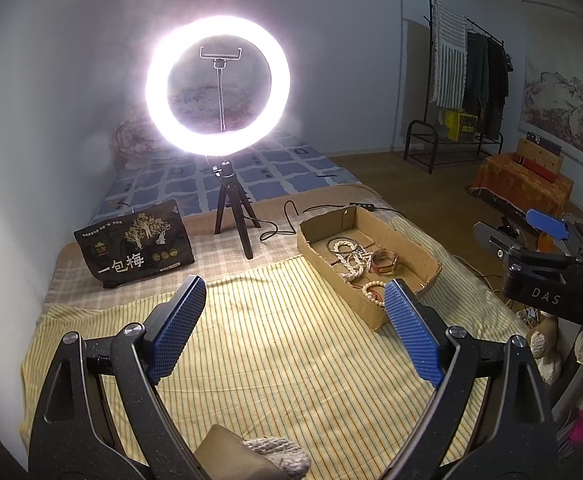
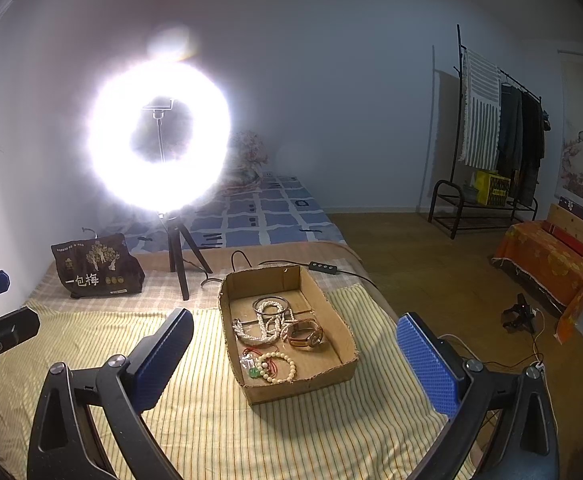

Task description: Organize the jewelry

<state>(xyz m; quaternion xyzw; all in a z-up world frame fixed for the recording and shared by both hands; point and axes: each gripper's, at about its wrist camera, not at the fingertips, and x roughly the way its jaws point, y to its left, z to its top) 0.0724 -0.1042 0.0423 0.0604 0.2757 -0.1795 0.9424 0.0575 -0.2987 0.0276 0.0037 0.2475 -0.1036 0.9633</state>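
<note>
While both grippers hang with their bumpy blue pads spread wide and empty, left gripper (image 1: pixel 295 296) and right gripper (image 2: pixel 297 340), the jewelry (image 2: pixel 275 328), beads and bangles, sits tangled in a shallow cardboard tray (image 2: pixel 343 344) on the striped cloth (image 2: pixel 195 420), right of the glowing ring light (image 2: pixel 159 136).

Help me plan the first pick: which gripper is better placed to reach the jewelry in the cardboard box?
Probably the right gripper: open, with the cardboard box and its bead bracelet between its fingers. The left gripper, also open, faces bare striped cloth.
</note>
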